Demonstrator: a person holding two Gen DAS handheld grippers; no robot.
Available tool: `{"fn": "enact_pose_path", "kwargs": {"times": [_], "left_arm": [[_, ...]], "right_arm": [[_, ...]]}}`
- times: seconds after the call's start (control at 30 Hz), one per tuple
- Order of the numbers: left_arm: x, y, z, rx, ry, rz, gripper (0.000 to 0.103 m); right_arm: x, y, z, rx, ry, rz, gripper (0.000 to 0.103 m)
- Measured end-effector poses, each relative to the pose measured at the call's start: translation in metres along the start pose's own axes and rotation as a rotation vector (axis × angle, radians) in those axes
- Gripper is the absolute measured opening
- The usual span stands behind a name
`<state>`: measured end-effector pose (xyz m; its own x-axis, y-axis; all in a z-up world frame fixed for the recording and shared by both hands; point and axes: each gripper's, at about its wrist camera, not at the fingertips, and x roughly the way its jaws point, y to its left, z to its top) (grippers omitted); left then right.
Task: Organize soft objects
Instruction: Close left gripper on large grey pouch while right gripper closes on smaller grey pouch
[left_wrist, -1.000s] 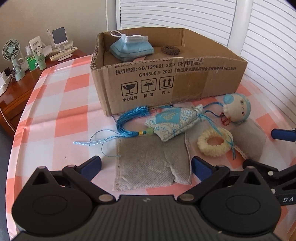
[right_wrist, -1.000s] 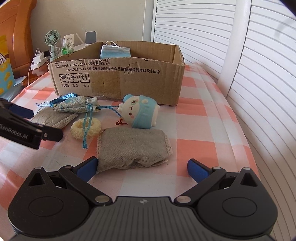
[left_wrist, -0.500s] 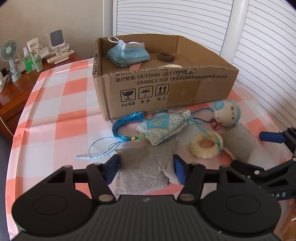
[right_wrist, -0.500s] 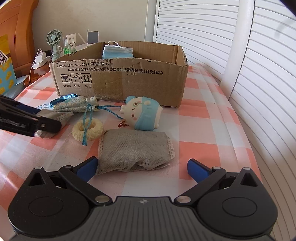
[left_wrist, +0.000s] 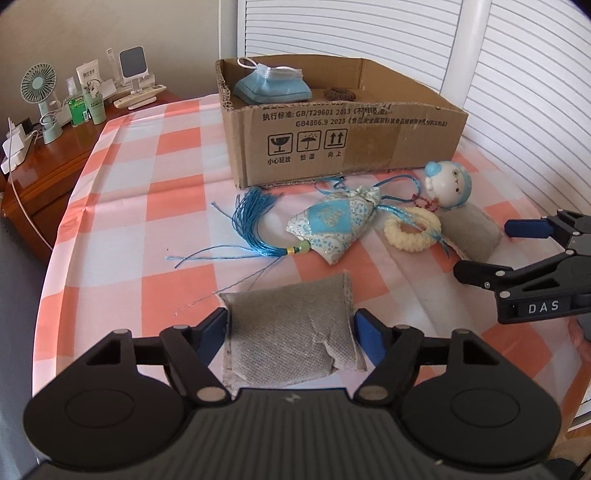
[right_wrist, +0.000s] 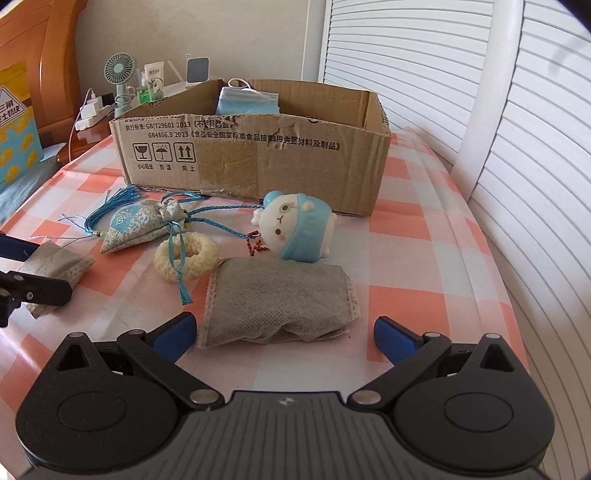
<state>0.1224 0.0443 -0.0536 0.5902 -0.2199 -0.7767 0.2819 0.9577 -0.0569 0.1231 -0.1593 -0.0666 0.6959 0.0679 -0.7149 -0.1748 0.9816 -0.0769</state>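
Note:
My left gripper is shut on a grey fabric pouch and holds it lifted above the checked tablecloth. My right gripper is open, its blue pads either side of a second grey pouch that lies on the cloth. A blue patterned sachet with tassels, a cream knitted ring and a blue-and-white squishy doll lie in front of the open cardboard box. The box holds blue face masks and a brown hair tie.
A wooden nightstand at the left carries a small fan, bottles and a phone stand. White louvred doors stand behind and to the right. The table edge curves down at the right.
My left gripper closed on the grey pouch and lifted it back toward me, away from the sachet. My right gripper stayed open around the second pouch.

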Motion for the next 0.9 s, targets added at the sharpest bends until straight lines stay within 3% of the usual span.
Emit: {"fn": "enact_pose_path", "kwargs": {"times": [0.23,0.57,0.63,0.7,0.77,0.9], "left_arm": [[-0.001,0.006,-0.006,-0.037,0.004,0.035,0.086],[0.001,-0.004,-0.009,0.001,0.005,0.037,0.093],[0.002,-0.006,-0.008,0.006,0.004,0.031,0.093],[0.003,-0.007,-0.006,0.007,0.004,0.029,0.092],[0.003,-0.008,-0.006,0.005,0.001,0.04,0.089],[-0.002,-0.006,-0.007,-0.002,-0.005,0.044,0.077]], "right_arm": [[0.01,-0.001,0.01,-0.043,-0.004,0.048,0.103],[0.016,0.001,0.017,-0.062,-0.001,0.086,0.103],[0.014,0.002,0.015,-0.067,-0.003,0.093,0.099],[0.01,0.003,0.014,-0.066,-0.005,0.098,0.086],[0.005,0.003,0.013,-0.064,-0.003,0.104,0.08],[-0.004,0.004,0.009,-0.064,0.002,0.094,0.074]]}}
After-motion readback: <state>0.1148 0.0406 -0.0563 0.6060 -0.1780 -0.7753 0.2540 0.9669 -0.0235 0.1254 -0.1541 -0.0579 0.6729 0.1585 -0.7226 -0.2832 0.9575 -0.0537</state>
